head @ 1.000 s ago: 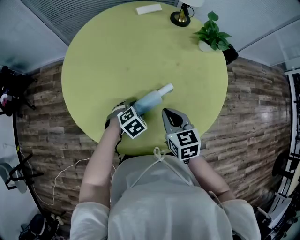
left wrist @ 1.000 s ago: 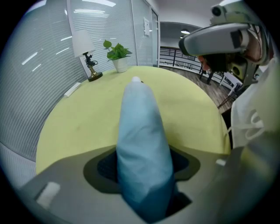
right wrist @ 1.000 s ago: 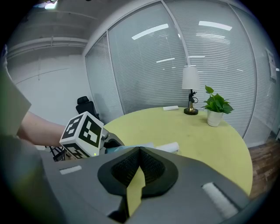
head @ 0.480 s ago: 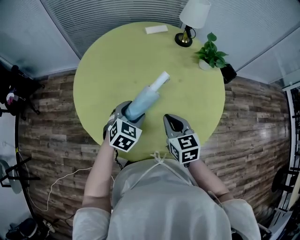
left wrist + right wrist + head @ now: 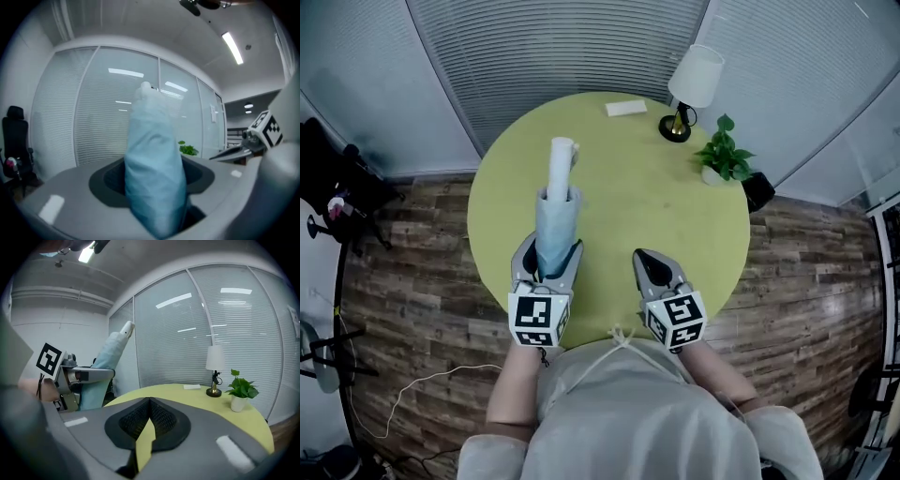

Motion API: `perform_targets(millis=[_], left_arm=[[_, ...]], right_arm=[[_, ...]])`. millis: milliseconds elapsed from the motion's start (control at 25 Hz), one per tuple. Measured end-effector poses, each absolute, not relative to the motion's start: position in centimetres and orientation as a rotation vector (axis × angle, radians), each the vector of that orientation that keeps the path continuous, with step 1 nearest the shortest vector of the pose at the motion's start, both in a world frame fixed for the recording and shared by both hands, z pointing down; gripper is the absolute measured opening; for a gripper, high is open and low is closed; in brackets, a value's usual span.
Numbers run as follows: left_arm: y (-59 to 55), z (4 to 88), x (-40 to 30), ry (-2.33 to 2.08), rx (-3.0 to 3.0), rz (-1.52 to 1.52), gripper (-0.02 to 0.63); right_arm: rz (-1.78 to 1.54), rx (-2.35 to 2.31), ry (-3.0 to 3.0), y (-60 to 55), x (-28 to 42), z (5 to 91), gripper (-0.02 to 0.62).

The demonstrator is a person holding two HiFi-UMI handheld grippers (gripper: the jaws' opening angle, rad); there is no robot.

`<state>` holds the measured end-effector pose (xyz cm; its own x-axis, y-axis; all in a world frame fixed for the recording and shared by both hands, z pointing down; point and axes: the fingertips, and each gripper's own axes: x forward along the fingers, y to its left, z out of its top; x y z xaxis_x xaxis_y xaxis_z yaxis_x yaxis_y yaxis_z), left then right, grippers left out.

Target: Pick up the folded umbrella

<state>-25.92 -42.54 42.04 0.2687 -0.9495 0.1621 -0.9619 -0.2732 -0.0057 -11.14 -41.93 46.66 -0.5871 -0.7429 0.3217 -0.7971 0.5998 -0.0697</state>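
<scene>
Over the round table [image 5: 675,206], left gripper [image 5: 550,253] clamps the folded umbrella [image 5: 555,211] jutting forward — right gripper [image 5: 649,261] pressed shut.

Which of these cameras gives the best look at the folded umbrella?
The head view: nearly the whole folded umbrella shows, clamped in the left gripper. The left gripper view shows only its blue sleeve up close; the right gripper view shows it small, sideways.

The umbrella [image 5: 557,204] in my left gripper [image 5: 548,255] is soft, creased matt cloth, the gripper itself smooth matt grey plastic, the table [image 5: 637,202] a smooth matt top, the floor [image 5: 412,272] grainy wood planks.
</scene>
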Motion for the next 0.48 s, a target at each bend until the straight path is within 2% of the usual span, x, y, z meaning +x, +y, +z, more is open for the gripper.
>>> perform_targets(millis=[160,480], left_arm=[[-41.5,40.5,-27.7,-1.958,2.318,0.008,0.293],[-41.3,40.8,-27.6,-1.954,2.301,0.002,0.293]], right_arm=[[0.28,1.298,-2.601,-42.3,-11.1,45.3,0.0],[0.257,1.301,-2.592,-42.7,-11.3,44.8,0.0]])
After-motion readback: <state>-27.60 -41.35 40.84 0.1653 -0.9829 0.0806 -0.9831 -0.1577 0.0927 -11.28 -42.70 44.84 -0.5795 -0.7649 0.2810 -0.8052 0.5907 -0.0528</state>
